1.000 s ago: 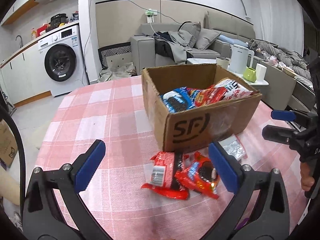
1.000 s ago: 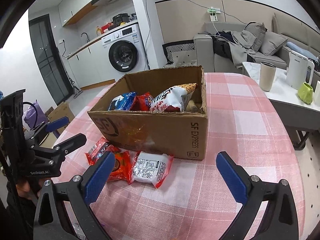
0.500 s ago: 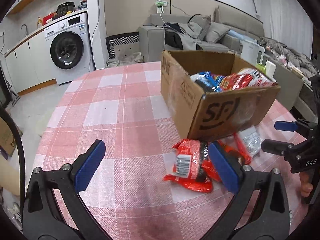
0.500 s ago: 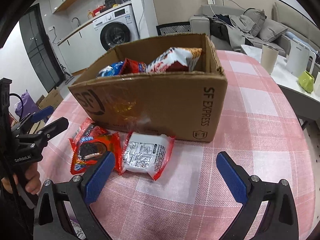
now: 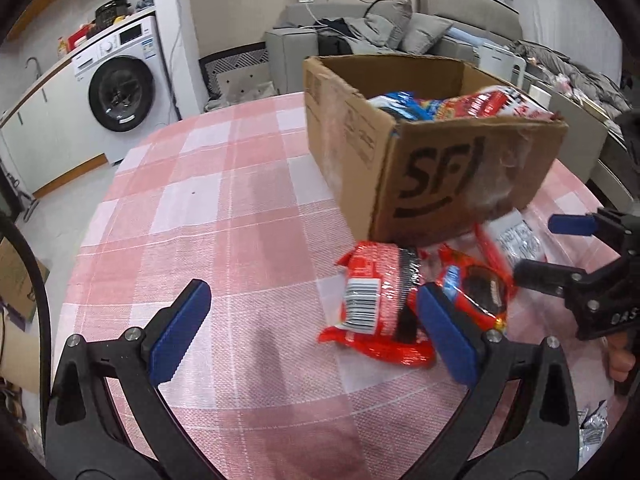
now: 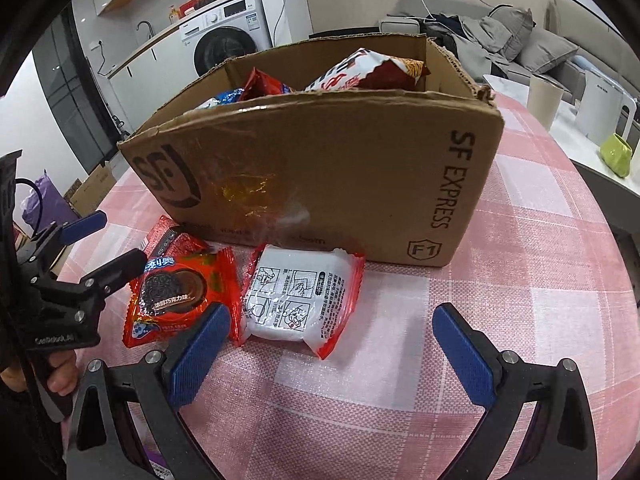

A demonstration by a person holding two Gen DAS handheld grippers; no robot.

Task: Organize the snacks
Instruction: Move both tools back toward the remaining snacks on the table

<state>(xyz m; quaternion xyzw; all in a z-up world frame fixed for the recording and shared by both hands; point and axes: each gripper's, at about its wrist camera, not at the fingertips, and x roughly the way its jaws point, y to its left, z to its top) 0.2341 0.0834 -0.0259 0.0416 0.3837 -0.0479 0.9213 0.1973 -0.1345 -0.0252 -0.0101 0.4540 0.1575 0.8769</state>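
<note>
Partly, cardboard box [image 6: 320,176] hides its snacks [image 6: 360,72].

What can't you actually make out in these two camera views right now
- Bottom of the cardboard box: right wrist view, its front wall hides the lower snacks.
- White packet: left wrist view, blurred and partly behind the box corner.
- Silver packet: left wrist view, cut off by the edge.
- Barcode packet: front face turned away.

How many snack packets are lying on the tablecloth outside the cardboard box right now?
3, all beside the box: the barcode-side red packet farthest left, the red cookie packet in the middle, and the white-and-red packet on the right. Others may be hidden behind the box.
</note>
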